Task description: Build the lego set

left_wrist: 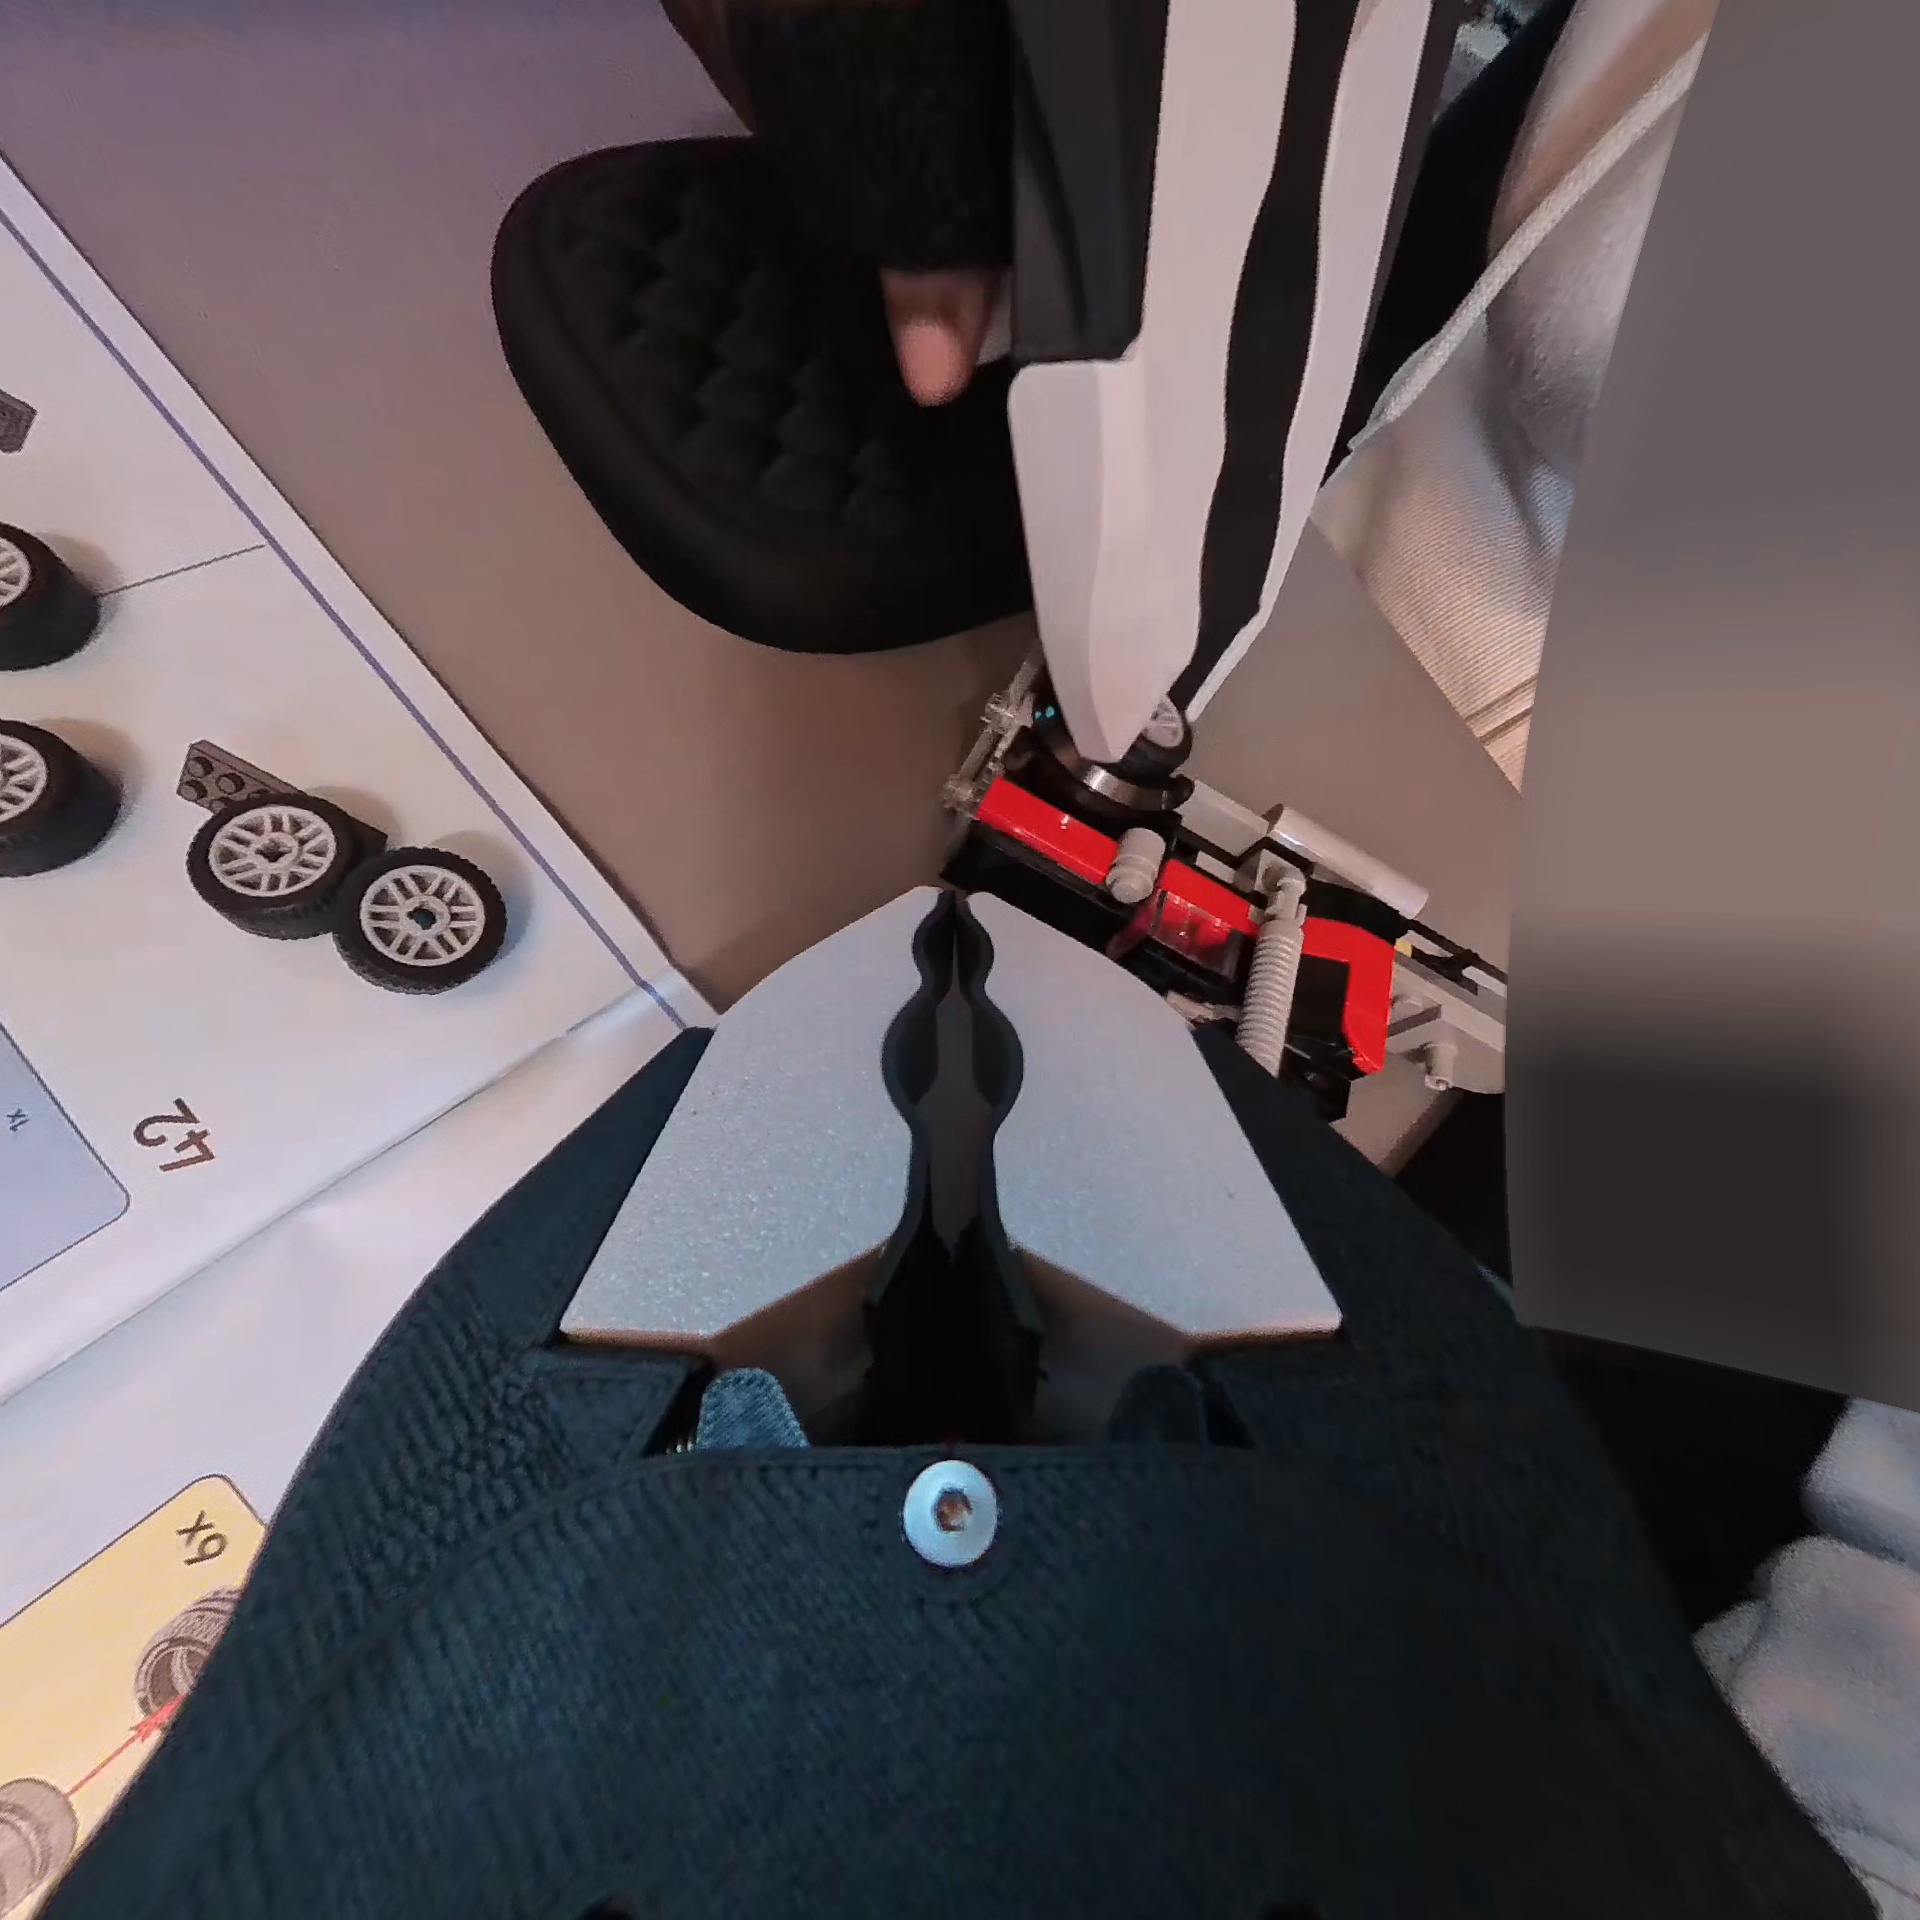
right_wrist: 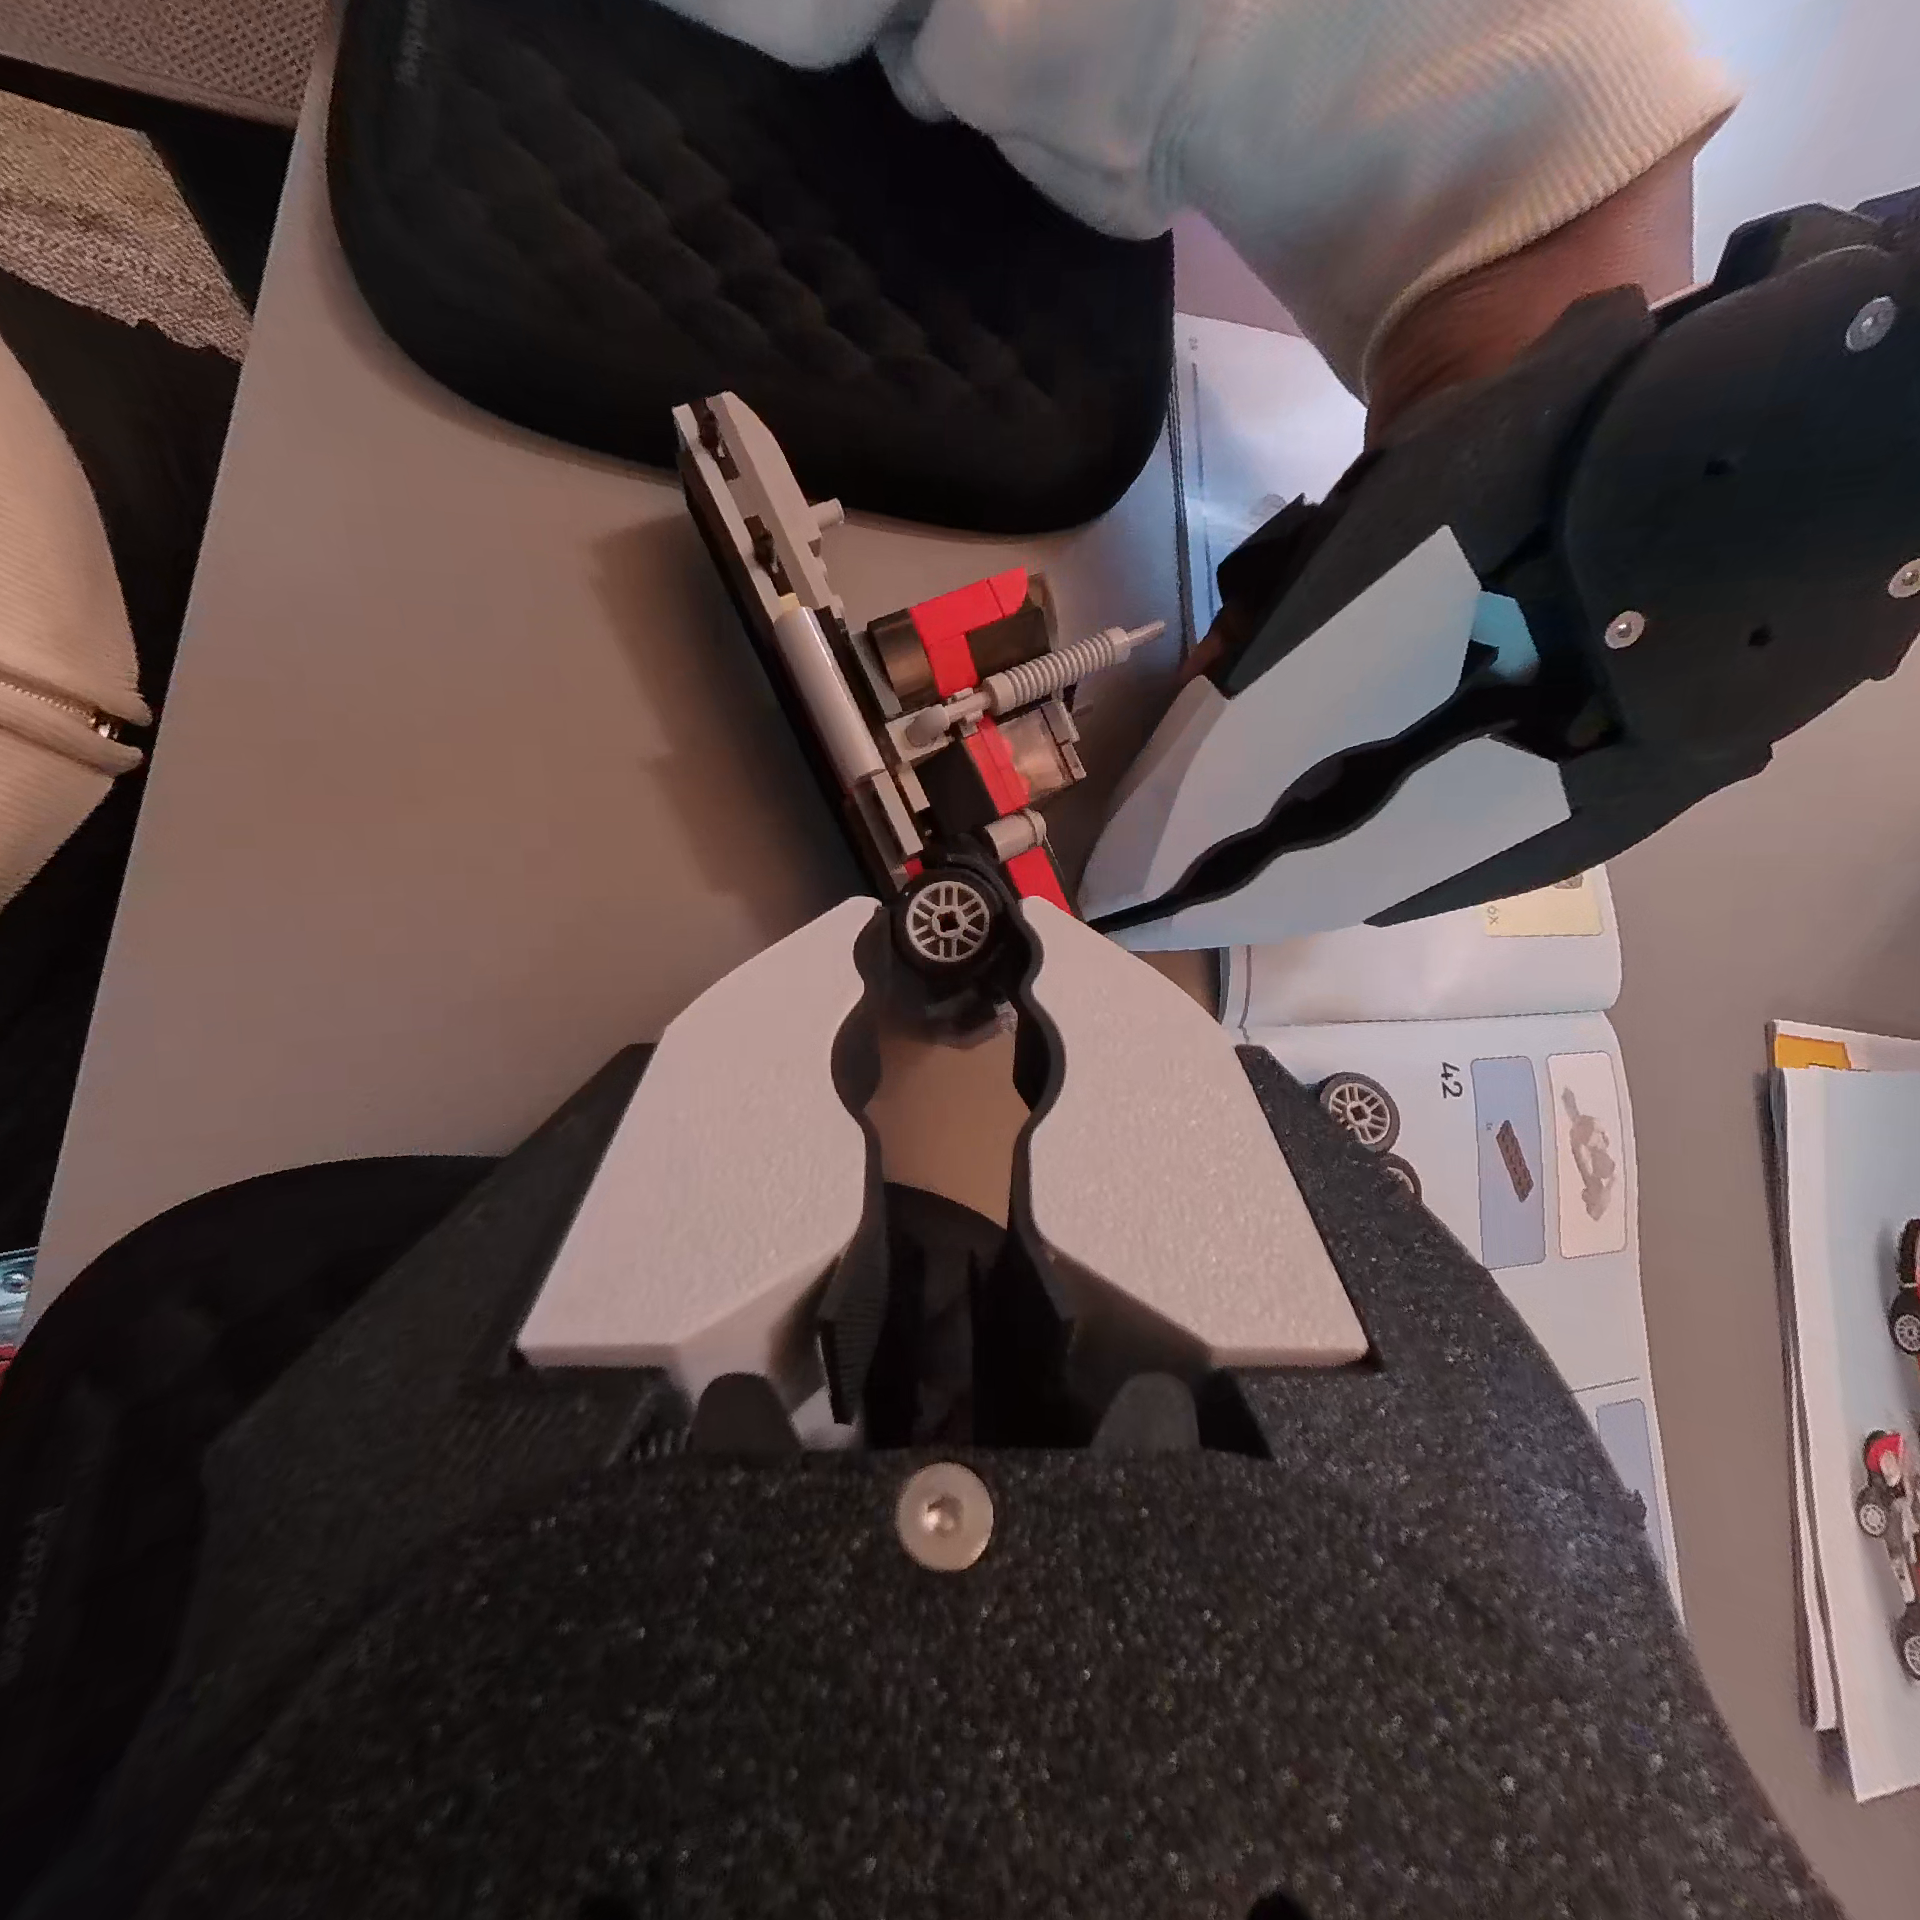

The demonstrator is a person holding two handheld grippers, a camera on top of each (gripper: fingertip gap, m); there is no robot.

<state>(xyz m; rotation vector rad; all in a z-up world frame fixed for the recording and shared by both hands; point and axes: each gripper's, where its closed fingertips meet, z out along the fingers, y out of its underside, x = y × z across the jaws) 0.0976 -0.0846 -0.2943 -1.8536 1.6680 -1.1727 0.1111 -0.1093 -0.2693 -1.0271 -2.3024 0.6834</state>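
A partly built lego car [right_wrist: 914, 717], made of red, black and grey bricks, is seen tipped on its side on the grey table [right_wrist: 436, 748], just in front of a black padded mat [right_wrist: 727, 270]. A small wheel [right_wrist: 945, 920] with a grey spoked hub and black tyre is clamped between the fingertips of the right gripper [right_wrist: 948, 920], whose jaws are parted only by the wheel's width; the wheel is held against the near end of the car. In the left wrist view the same wheel [left_wrist: 1127, 764] is shown pinched under the right gripper [left_wrist: 1127, 727], which comes in from above, at the far end of the car [left_wrist: 1195, 914]. The left gripper [left_wrist: 951, 899] is closed, fingertip against fingertip, with nothing visible between them; its tips lie just beside the car's black and red edge. In the right wrist view the left gripper [right_wrist: 1091, 914] is seen at the right, tips touching the car's red side. An open instruction booklet [left_wrist: 312, 935] lies at the left, and three loose wheels [left_wrist: 343, 883] are resting on its page. A further stack of booklets [right_wrist: 1839, 1351] is visible at the right edge.
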